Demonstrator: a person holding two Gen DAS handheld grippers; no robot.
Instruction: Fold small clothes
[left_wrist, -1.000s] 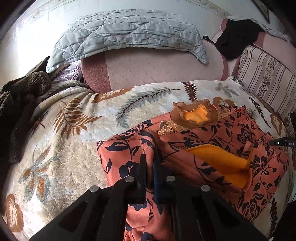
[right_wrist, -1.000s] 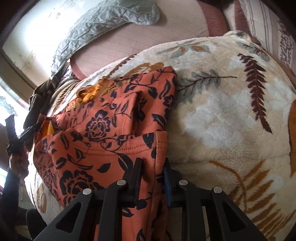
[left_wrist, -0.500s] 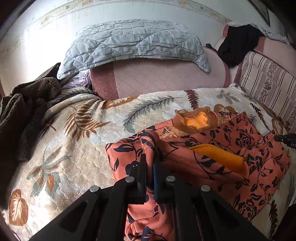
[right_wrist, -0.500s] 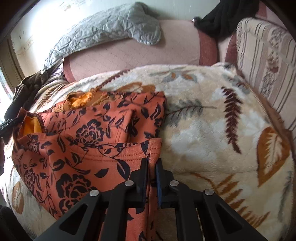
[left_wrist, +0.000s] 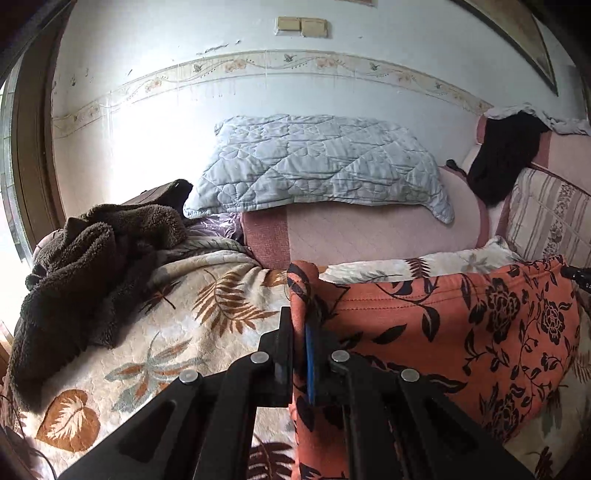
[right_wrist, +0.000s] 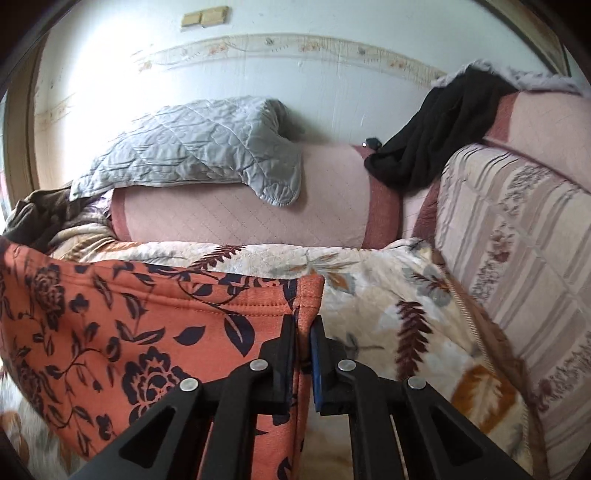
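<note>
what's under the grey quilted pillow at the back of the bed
The grey quilted pillow lies on a pink bolster, with a purple cloth peeking out at its left end. Whatever else it covers is hidden.

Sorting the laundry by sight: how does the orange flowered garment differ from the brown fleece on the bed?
The orange garment is thin, printed with dark flowers, and held up stretched between both grippers; the brown fleece is thick, fuzzy, plain, and lies crumpled in a heap. The garment hangs above the leaf-print blanket; the fleece rests at its left edge, untouched. Both are soft cloth, unfolded.
</note>
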